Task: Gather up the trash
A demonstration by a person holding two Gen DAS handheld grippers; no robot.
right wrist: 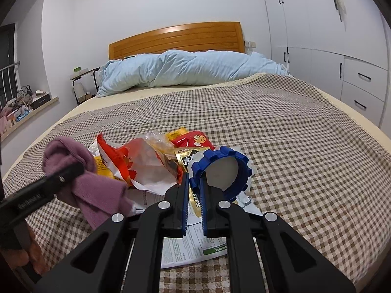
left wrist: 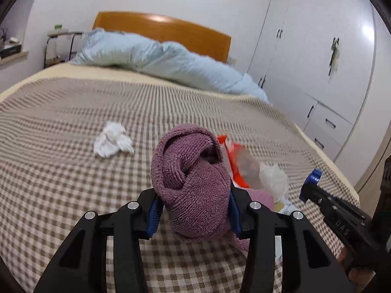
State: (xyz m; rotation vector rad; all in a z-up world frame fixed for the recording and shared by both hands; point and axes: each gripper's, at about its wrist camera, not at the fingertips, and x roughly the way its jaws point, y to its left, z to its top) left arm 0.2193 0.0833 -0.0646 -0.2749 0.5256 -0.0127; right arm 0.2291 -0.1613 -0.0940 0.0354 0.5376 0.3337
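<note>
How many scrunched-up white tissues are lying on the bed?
1 for sure: a crumpled tissue lying alone on the checked blanket, left of the purple towel. More may hide under the wrapper pile.

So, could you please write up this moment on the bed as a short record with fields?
setting: checked bedspread on a bed, light blue duvet by the headboard
left gripper: jaws pressed on a purple towel, lifted off the spread
right gripper: jaws closed on the rim of a blue ring
trash pile: red snack wrapper, gold packet, printed paper
stray item: crumpled white tissue, lying apart from the pile
</note>
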